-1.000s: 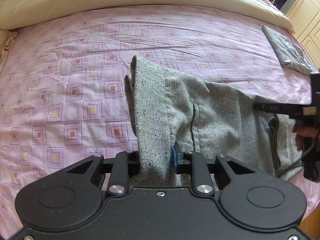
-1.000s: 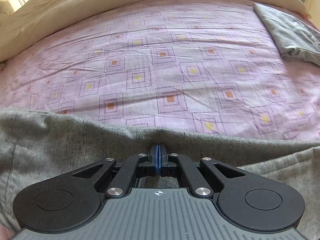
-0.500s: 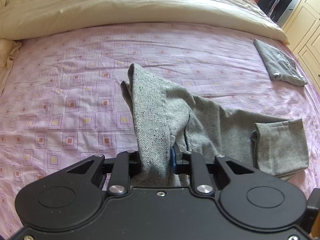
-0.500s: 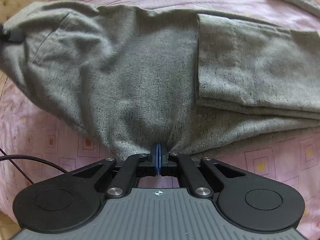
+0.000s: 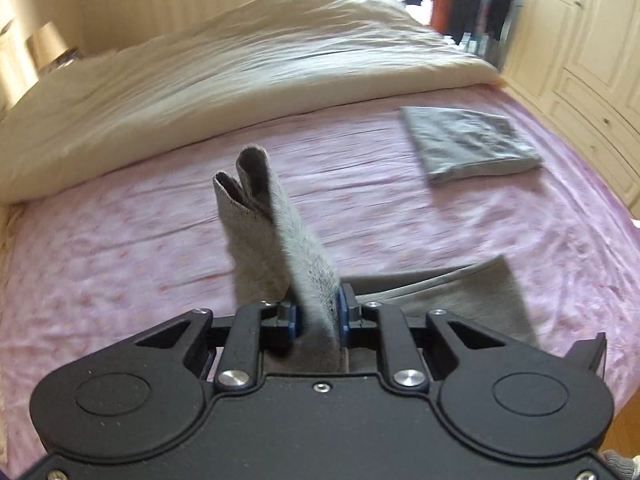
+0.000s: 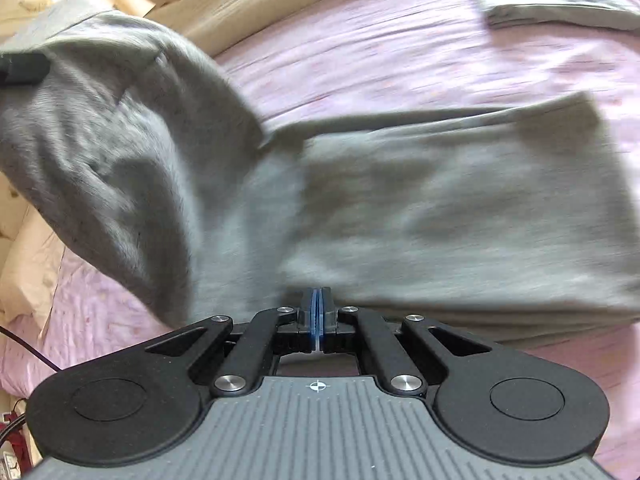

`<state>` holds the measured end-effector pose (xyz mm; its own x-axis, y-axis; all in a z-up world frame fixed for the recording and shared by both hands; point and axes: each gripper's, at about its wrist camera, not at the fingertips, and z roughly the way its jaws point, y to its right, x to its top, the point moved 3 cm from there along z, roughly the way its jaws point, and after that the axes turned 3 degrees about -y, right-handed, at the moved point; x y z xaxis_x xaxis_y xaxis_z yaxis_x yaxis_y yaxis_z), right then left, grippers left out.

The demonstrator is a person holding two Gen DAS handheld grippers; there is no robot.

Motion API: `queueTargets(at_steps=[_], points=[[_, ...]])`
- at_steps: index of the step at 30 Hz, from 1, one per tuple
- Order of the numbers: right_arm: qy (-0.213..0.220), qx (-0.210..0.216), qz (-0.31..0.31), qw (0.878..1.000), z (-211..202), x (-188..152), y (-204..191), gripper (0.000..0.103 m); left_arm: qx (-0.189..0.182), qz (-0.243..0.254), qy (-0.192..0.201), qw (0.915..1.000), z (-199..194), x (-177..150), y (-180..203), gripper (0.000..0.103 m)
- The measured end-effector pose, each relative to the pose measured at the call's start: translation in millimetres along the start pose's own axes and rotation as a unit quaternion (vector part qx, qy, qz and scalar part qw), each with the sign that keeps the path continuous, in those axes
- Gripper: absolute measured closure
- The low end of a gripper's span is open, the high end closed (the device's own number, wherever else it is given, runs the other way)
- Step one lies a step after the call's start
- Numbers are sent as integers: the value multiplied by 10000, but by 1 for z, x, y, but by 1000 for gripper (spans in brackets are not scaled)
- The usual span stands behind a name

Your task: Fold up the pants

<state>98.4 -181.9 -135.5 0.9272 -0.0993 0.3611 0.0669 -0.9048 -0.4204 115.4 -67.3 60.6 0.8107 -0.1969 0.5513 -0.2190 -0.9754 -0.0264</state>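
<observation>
Grey knit pants (image 6: 400, 208) half-folded on the pink bed sheet (image 5: 400, 208).

Soft, flecked fabric: one end lies flat, the other is raised in a ridge, pinched by the left gripper (image 5: 317, 316); right gripper (image 6: 316, 316) closed on the near edge.

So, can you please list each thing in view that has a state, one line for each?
left gripper: jaws shut on the pants, a bunch of fabric stands up between them.
right gripper: jaws shut on the pants edge.
pants: grey, partly folded, one end lifted, the rest on the bed.
folded grey cloth: lying flat on the bed, apart from the pants.
</observation>
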Motion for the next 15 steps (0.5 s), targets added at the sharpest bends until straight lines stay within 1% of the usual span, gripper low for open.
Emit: queueTargets(at_steps=[1,2,3,5,6,8,10,11,12,13,14,15], points=[[42,-44,80,9999,-8,1,14,101,-137,44,4,9999,8,4,24,91],[83,-93,168,9998,-16,2,30,101,-325,81,-29,9994,19,6,49,87],[118,-157,262,9995,-26,2,53,101,-450,99,-110,9989,33,8,72,81],[140,-317,444,9984,-37,3,84,101,-667,76,-327,9972,57,7,111,81],[145,-426,542,9975,-43,3,100,101,-768,81,-416,9961,66,5,126,78],[184,-623,647,9958,-54,0,121,100,-753,56,-658,9950,79,-2,145,77],[292,-762,649,9946,-64,5,137,93,-728,-33,-841,9938,83,-12,147,75],[375,-772,622,9944,-67,9,141,92,-666,-63,-902,9937,83,-19,143,74],[476,-724,586,9945,-73,13,144,88,-544,-73,-981,9937,83,-26,138,69],[566,-602,551,9951,-74,19,145,78,-346,-93,-1059,9937,84,-33,131,65],[623,-495,521,9955,-72,26,144,73,-121,-112,-1116,9936,85,-40,120,60],[655,-398,488,9959,-70,33,143,66,119,-123,-1162,9931,86,-47,108,59]])
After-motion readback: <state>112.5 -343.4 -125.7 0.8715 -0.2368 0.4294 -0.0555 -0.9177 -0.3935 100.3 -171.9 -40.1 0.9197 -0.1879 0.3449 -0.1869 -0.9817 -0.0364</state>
